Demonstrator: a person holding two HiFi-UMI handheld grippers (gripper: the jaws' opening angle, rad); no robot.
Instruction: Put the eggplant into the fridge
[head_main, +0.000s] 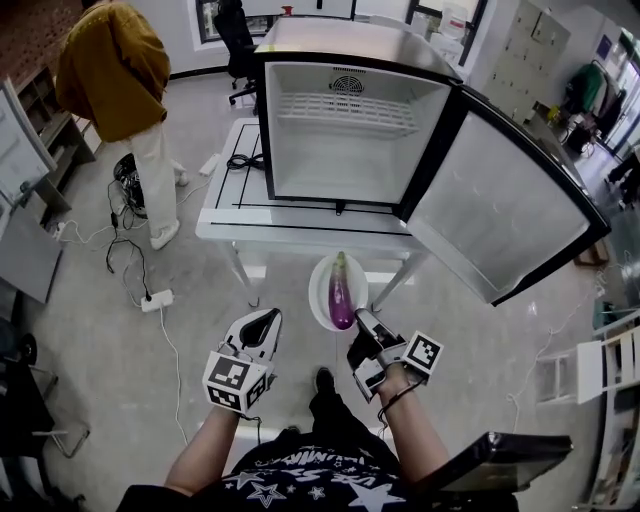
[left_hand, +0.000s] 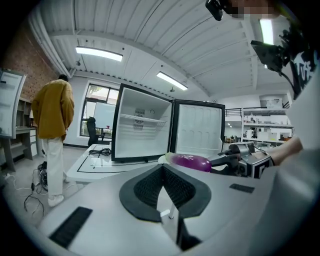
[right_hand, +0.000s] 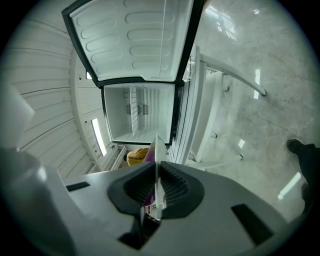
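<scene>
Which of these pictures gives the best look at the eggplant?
The head view: the whole eggplant lies in the white bowl, seen from above. The left gripper view shows it side-on. The right gripper view shows only a purple sliver beside the bowl's rim.

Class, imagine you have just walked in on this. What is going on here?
A person stands before a small fridge on a white table, with the fridge door swung wide open. Their right gripper is shut on the rim of a white plate carrying the purple eggplant, held in front of the table and not yet in the fridge. The left gripper is shut and empty. Another person in a mustard jacket stands off to the left.
</scene>
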